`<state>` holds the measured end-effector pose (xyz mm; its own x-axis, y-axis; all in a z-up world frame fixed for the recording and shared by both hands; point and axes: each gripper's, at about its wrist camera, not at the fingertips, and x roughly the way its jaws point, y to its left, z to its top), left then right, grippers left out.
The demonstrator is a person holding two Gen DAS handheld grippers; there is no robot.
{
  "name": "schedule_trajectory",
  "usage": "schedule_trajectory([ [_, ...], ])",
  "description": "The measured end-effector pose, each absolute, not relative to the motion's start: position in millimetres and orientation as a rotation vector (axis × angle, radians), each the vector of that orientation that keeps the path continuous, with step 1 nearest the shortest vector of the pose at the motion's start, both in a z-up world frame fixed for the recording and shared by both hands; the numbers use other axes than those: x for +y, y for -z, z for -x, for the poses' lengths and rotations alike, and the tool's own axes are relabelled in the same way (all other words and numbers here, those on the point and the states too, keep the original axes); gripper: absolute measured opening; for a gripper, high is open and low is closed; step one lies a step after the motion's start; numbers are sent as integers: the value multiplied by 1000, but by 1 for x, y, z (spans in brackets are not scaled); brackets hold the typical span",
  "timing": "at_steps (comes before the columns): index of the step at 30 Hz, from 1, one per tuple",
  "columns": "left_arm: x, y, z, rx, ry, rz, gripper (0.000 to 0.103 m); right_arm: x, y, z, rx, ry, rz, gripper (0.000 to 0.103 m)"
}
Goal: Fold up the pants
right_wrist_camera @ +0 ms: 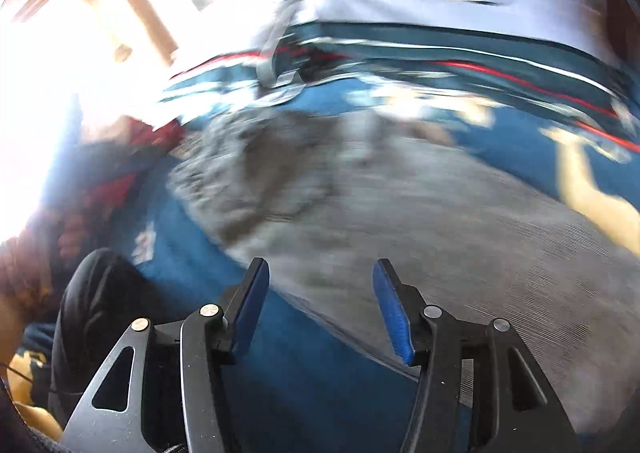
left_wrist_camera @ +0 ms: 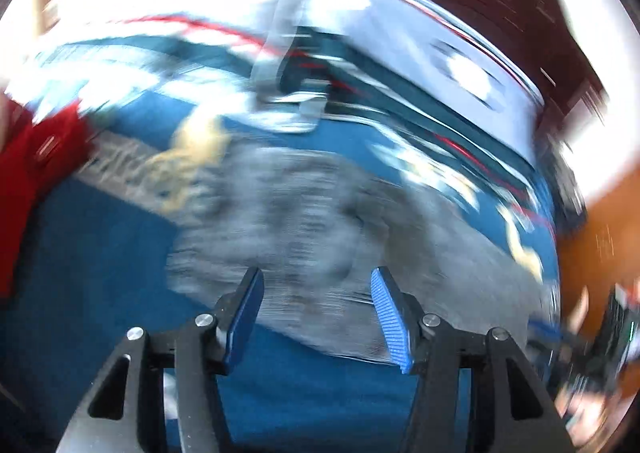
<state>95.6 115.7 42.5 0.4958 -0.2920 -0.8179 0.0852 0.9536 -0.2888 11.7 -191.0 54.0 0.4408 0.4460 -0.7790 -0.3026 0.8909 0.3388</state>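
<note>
1. Blue patterned bedspread [left_wrist_camera: 100, 273] covering the bed, carrying cream motifs and teal, white and red stripes toward the far edge; all of it smearing heavily with motion blur in both wrist views.
2. Lying flat on that bedspread: grey pants [left_wrist_camera: 304, 213], spreading from the middle of the left wrist view down toward the claw tips, and running across the right wrist view [right_wrist_camera: 400, 205] from upper left to lower right.
3. Showing a crumpled, darker bunch of grey cloth at the pants' far left end in the right wrist view; too blurred for telling waistband from hem.
4. Hanging above the cloth, left claw [left_wrist_camera: 318, 317] standing about half open, blue pads apart, gripping nothing; pants edge passing beneath the gap without touching either pad, as far as the blur allows.
5. Hovering likewise, right claw [right_wrist_camera: 320, 309] standing about half open and empty, left finger over bare blue bedspread, right finger over grey cloth.
6. Sitting at the left edge of the left wrist view: red fabric [left_wrist_camera: 36, 173], resting on or beside the bedspread; not possible to tell which.
7. Glaring white through the upper left of both views, washing out detail there; pale wooden legs [right_wrist_camera: 136, 13] of some furniture standing in that glare in the right wrist view.
8. Filling the lower left corner of the right wrist view: a dark rounded shape [right_wrist_camera: 96, 317], unidentifiable.
</note>
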Motion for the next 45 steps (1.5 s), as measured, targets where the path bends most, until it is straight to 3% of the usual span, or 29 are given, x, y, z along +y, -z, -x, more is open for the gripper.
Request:
schedule_trajectory([
  [9, -97, -36, -65, 1037, 640, -175, 64, -384, -60, 33, 945, -84, -352, 63],
  [15, -200, -23, -13, 969, 851, -483, 64, -448, -37, 49, 895, 13, -579, 64],
  [22, -258, 9, 16, 917, 998, -713, 64, -461, -19, 43, 952, 33, -647, 64],
  [30, -276, 38, 18, 934, 1043, -819, 64, -469, -2, 36, 1010, 32, -708, 64],
  [36, -283, 50, 32, 846, 1035, -925, 64, -479, 19, 35, 1054, 49, -838, 64],
  [38, -286, 51, 31, 844, 1028, -905, 57, -481, 32, 32, 1058, 10, -943, 65],
  [39, -287, 51, 30, 844, 1024, -889, 46, -481, 38, 31, 1063, 6, -983, 64],
  [41, -288, 51, 28, 841, 1009, -871, 29, -482, 43, 29, 1070, 12, -997, 54],
  [42, -289, 51, 28, 838, 1003, -865, 24, -482, 44, 30, 1071, 12, -1005, 43],
  [43, -289, 51, 29, 832, 997, -862, 22, -482, 47, 31, 1075, 5, -1025, 31],
  [45, -287, 49, 30, 820, 985, -854, 16, -482, 52, 34, 1076, -14, -1072, 23],
])
